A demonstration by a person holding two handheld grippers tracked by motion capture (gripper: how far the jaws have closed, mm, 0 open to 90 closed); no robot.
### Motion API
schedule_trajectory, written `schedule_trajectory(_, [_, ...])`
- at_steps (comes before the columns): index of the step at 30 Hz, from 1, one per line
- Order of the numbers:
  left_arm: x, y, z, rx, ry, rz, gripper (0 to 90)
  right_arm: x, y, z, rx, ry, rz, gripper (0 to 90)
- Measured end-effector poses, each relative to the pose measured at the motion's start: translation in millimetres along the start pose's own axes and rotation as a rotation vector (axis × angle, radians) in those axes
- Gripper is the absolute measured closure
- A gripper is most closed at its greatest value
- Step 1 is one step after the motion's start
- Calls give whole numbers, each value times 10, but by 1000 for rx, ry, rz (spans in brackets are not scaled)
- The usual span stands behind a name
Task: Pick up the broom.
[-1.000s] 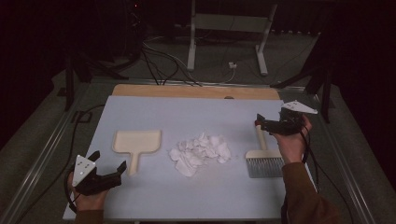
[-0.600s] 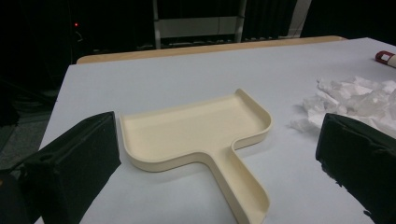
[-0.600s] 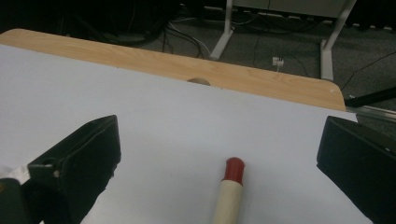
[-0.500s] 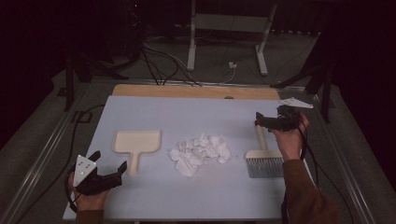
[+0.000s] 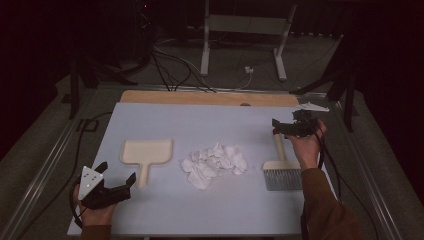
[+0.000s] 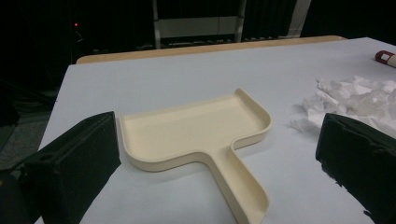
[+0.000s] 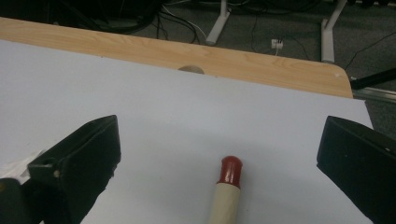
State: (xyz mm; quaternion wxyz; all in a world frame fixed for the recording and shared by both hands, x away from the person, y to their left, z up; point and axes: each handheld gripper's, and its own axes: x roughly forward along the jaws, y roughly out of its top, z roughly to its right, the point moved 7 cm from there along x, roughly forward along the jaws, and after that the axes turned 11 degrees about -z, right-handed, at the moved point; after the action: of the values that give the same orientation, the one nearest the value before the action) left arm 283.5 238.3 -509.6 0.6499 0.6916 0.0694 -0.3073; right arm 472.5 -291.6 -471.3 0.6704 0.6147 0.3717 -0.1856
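Observation:
A cream dustpan (image 5: 146,151) lies on the left of the white table top (image 5: 225,120), its handle toward me. My left gripper (image 5: 118,172) hovers open just short of that handle. In the left gripper view the dustpan (image 6: 196,128) lies between and beyond the wide-apart jaws. A pile of crumpled white paper (image 5: 215,162) sits mid-table. To its right lies a brush (image 5: 281,167) with grey bristles toward me. My right gripper (image 5: 275,128) is open over the far end of the brush's handle. The handle's red tip (image 7: 230,170) shows between the jaws of the right gripper (image 7: 219,135).
A wooden strip (image 5: 210,97) runs along the table's far edge. Beyond it are floor cables and a white stand's legs (image 5: 240,45). Metal rails (image 5: 40,175) flank the table. In the left gripper view the paper pile (image 6: 359,98) lies at the right.
My right gripper has edged slightly farther and to the left over the brush handle's end. The left gripper, dustpan, paper and brush have not moved.

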Motion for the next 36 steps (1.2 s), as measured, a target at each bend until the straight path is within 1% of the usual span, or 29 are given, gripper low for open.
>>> schedule_trajectory(11, [-2, -3, -1, 2, 0, -1, 7, 146, -30, 53, 20, -5, -35, 0])
schedule_trajectory(18, [-4, -3, -1, 2, 1, 0, 7, 205, -54, 79, 27, -9, -53, 0])
schedule_trajectory(30, [-13, -2, -5, 0, 1, 3, 7, 333, -119, 153, 55, -16, -97, 0])
schedule_trajectory(36, [-22, -2, -6, -3, 1, 5, 7, 402, -156, 172, 73, -11, -120, 0])
